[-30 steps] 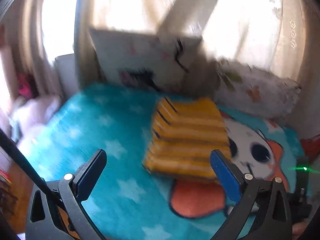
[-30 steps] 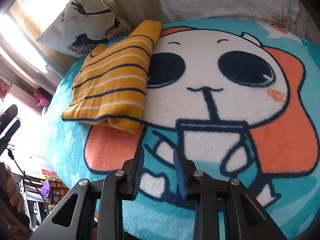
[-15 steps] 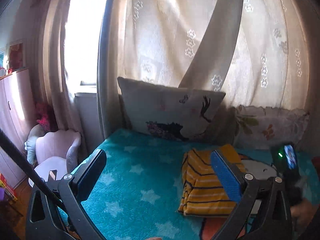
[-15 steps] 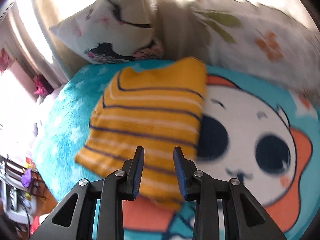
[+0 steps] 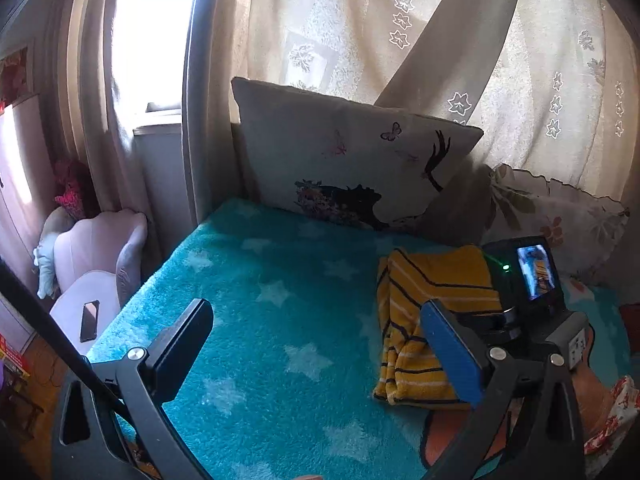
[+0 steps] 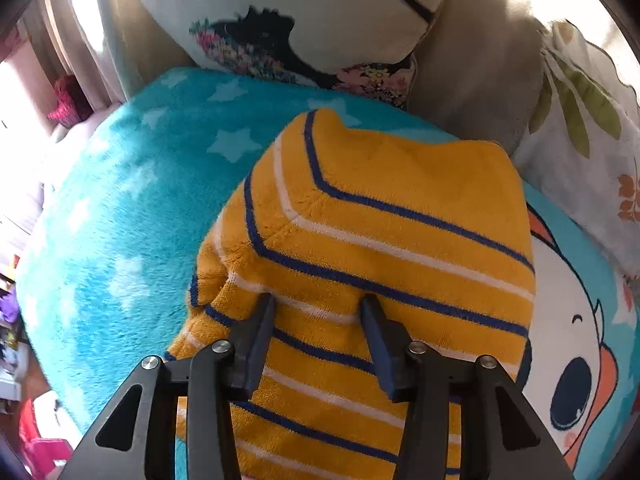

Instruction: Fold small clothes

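A folded yellow sweater with navy and white stripes lies on the teal star blanket. My right gripper points steeply down right over the sweater, its jaws opening. Its fingertips rest at the cloth's surface with no fold pinched between them. In the left wrist view the same sweater lies at the right. The right gripper's body with its small screen hangs over it there, fingers hidden. My left gripper stands wide open above bare blanket, left of the sweater, with nothing between its fingers.
Two pillows lean at the back: a white one with a dark silhouette and a leafy floral one. Lace curtains hang behind. A pink chair with a phone stands beside the bed's left edge.
My right gripper has swung from the panda picture over onto the sweater and its jaws have spread apart. The left gripper has drawn back and now sees the sweater from farther off.
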`<state>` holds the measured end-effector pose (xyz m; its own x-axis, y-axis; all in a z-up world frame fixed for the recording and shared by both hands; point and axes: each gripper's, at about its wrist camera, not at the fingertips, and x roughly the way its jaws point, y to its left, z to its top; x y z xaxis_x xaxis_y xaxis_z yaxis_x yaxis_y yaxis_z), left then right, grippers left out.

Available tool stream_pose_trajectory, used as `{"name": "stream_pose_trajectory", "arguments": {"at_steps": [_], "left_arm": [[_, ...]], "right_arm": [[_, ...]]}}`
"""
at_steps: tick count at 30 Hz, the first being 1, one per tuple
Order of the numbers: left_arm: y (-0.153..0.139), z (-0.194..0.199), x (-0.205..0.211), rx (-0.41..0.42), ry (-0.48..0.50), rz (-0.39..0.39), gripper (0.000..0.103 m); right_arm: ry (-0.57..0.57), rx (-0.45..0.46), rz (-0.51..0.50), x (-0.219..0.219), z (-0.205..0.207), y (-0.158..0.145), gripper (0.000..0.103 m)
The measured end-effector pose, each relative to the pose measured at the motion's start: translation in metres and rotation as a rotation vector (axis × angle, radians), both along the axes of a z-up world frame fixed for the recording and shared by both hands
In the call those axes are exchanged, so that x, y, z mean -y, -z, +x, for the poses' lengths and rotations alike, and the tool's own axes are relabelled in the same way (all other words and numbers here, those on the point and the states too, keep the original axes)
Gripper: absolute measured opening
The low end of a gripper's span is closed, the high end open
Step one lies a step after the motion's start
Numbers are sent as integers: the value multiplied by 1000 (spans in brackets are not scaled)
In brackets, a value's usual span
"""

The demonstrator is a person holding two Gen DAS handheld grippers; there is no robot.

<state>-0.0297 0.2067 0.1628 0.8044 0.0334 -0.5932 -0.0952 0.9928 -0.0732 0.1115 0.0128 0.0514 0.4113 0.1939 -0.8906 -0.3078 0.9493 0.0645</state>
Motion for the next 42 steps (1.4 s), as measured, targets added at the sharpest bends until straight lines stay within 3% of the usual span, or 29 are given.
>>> {"name": "stream_pose_trajectory", "arguments": {"at_steps": [7, 17, 23, 31, 42], "left_arm": [[18, 23, 16, -106, 82, -27, 103], [44, 30, 60, -256, 209, -80, 103], [65, 27, 78, -346, 216, -88, 103], [87, 16, 104, -433, 223, -118, 103], [112, -6, 138, -515, 216, -125, 103]], "right_arm": [[158, 64, 100, 62, -33, -30, 53], [337, 59, 61, 115, -84, -27, 60], [347, 21, 17, 131, -98, -9, 61], [339, 18, -11, 151, -120, -7, 62], [341, -18, -21, 185, -149, 2, 65]]}}
